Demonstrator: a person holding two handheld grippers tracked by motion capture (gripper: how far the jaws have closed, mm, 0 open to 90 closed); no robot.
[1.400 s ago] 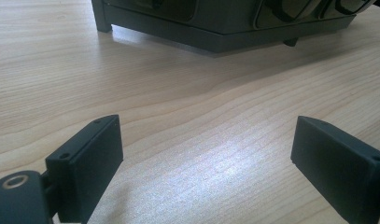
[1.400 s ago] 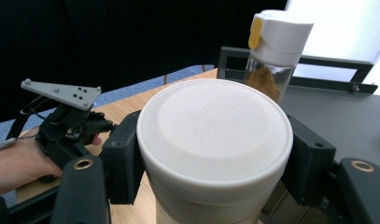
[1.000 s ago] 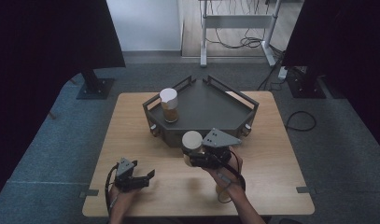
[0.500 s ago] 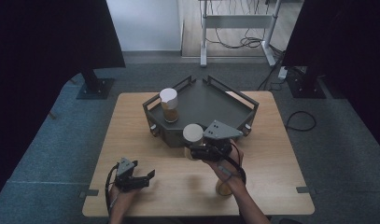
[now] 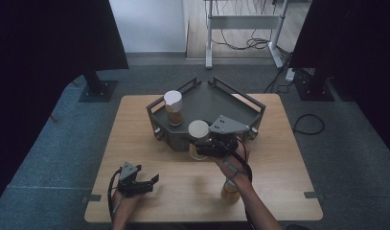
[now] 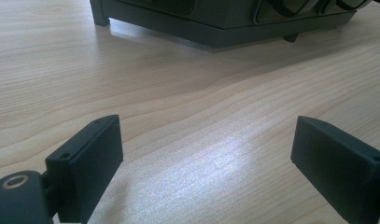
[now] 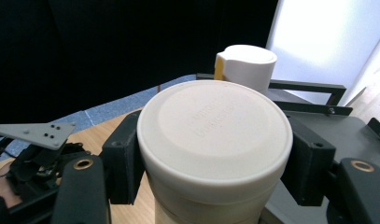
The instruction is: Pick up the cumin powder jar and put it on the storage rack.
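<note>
So the white-lidded jar is clamped in the right gripper, held up just at the front edge of the dark tray, where a second jar already stands in the back-left corner. Looks like it's mid-carry onto the tray; next it needs to clear the low rail and get set down upright, away from the other one. Left gripper rests on the desk, jaws apart and empty.

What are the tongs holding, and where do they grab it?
The right tongs squeeze a white-lidded jar by its sides, just under the lid. The left tongs hold nothing.
</note>
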